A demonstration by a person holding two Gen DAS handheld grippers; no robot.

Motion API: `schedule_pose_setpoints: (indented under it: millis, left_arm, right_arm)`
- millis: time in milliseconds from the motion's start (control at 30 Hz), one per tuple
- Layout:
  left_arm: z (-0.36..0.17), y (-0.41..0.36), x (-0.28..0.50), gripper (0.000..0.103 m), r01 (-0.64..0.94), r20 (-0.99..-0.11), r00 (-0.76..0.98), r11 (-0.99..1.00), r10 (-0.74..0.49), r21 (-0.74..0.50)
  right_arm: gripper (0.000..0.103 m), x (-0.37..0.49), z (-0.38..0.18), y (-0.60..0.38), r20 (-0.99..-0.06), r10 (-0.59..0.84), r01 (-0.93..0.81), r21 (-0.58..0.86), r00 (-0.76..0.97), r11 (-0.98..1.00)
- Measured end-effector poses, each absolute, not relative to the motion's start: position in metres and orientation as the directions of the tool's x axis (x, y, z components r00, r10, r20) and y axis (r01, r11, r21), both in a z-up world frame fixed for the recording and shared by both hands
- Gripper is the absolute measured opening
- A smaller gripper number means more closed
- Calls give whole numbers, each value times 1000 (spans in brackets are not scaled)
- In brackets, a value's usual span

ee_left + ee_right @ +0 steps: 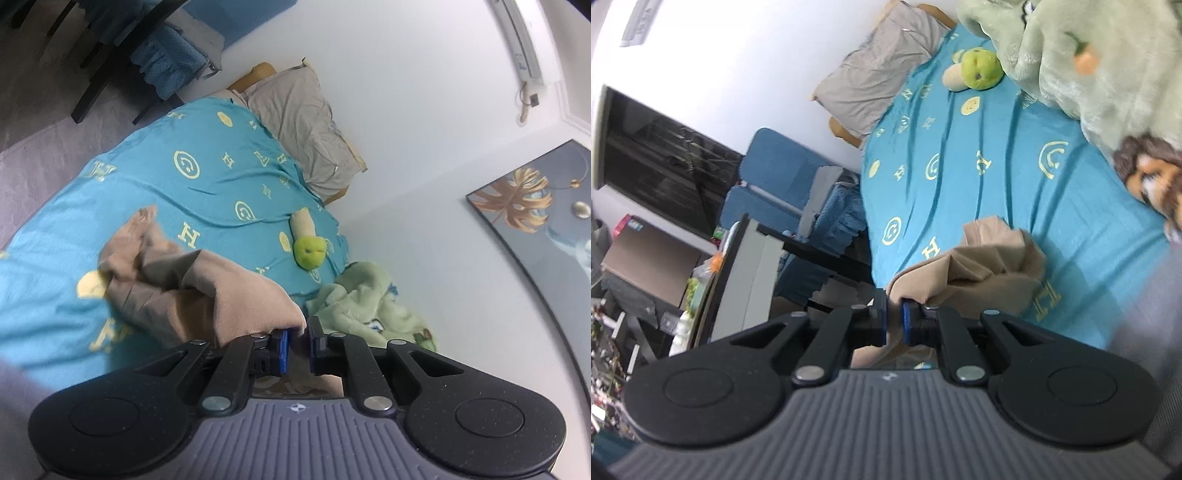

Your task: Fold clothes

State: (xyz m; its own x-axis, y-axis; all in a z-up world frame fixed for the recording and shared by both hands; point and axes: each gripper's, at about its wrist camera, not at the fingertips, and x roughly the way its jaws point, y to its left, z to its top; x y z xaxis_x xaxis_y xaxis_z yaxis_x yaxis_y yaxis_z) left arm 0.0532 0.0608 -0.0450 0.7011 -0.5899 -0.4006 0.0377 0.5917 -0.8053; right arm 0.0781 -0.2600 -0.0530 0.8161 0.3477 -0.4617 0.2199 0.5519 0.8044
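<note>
Teal bedsheet (207, 192): green plush (309, 254), grey pillow (306, 136) beyond; both tools (298, 341) (894, 321) clamp beige garment (207, 295).

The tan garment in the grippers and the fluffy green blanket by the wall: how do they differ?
The tan garment is thin, smooth, plain knit; the fluffy green blanket is thick, plush and bears printed pictures. The garment is pinched by the left gripper and right gripper; nothing holds the blanket. Both lie crumpled on the teal bedsheet.
</note>
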Motion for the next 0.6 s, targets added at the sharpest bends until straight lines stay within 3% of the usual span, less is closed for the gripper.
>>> schedule_pose_setpoints:
  millis: [233,500,600]
  left_arm:
    - [-75,43,151,14,20,-493,671,679,-553,-734]
    - [-144,32,244,16,58,-600,613,787,-514,-615]
    - [-163,28,259,17,97,-635,585,821,-505,-563]
  right_arm:
    - [12,180,-95,-274,-563,341,333,773,753,541]
    - [14,265,-172,-271,-693,337,451,690,638,566]
    - [19,278,-186,-265,-736,313,469,641,600,608]
